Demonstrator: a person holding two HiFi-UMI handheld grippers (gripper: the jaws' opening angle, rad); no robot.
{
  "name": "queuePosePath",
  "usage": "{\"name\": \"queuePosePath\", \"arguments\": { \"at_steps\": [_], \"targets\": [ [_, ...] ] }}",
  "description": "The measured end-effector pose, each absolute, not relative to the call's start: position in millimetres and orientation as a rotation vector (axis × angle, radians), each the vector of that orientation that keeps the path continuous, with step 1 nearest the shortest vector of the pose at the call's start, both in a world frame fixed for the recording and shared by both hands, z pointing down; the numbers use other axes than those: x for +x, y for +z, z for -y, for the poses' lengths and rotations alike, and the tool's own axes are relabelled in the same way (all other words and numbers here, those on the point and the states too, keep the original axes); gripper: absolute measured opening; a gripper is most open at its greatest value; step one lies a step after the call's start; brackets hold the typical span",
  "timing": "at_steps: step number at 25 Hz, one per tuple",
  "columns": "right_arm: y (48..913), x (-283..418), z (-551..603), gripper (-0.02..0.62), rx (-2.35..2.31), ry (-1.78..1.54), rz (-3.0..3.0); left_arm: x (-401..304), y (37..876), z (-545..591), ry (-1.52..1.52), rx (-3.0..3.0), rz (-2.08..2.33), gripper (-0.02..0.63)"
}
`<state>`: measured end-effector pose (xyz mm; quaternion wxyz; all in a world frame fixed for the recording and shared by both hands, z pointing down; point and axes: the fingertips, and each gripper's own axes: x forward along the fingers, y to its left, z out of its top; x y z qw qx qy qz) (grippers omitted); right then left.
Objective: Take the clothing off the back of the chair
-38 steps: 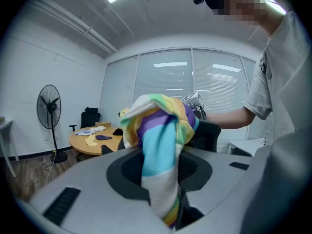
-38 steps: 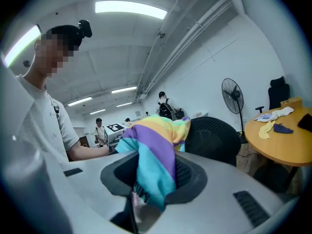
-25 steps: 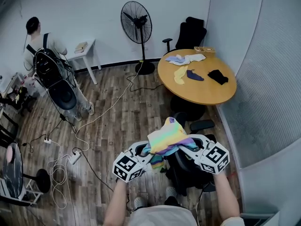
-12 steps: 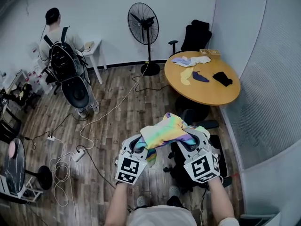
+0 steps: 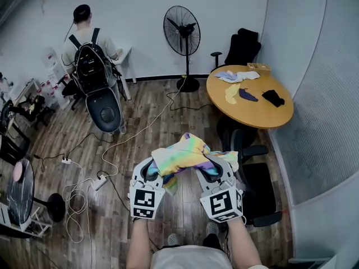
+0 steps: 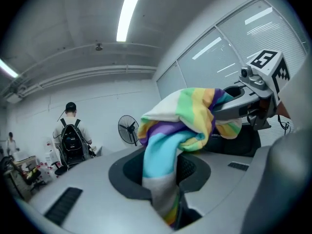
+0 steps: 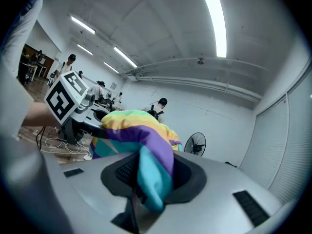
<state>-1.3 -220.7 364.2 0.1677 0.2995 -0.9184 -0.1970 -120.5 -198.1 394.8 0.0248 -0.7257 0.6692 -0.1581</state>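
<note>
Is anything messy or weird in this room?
Yes. Loose cables snake and coil across the wood floor, easy to trip on. Small clothes lie scattered on the round table. The rainbow clothing is bunched up, pinched in the left tongs and right tongs.
</note>
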Motion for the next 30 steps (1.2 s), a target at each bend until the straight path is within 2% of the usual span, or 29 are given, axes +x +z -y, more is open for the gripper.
{"name": "queuePosePath", "arguments": {
  "at_steps": [11,20,30],
  "targets": [
    [418,-49,183,0.123,0.865,-0.228,2.755,-169,428,155,-0.600,-2.257,-2.101,0.105],
    [483,-53,172,0.126,0.956,-0.415,2.617,-173,492,143,-0.691,-2.361,-2.085,0.106],
    [569,-37,158,0.127,0.930,-0.359,2.466,-155,571,127,-0.803,-2.490,-2.054,0.106]
  ]
}}
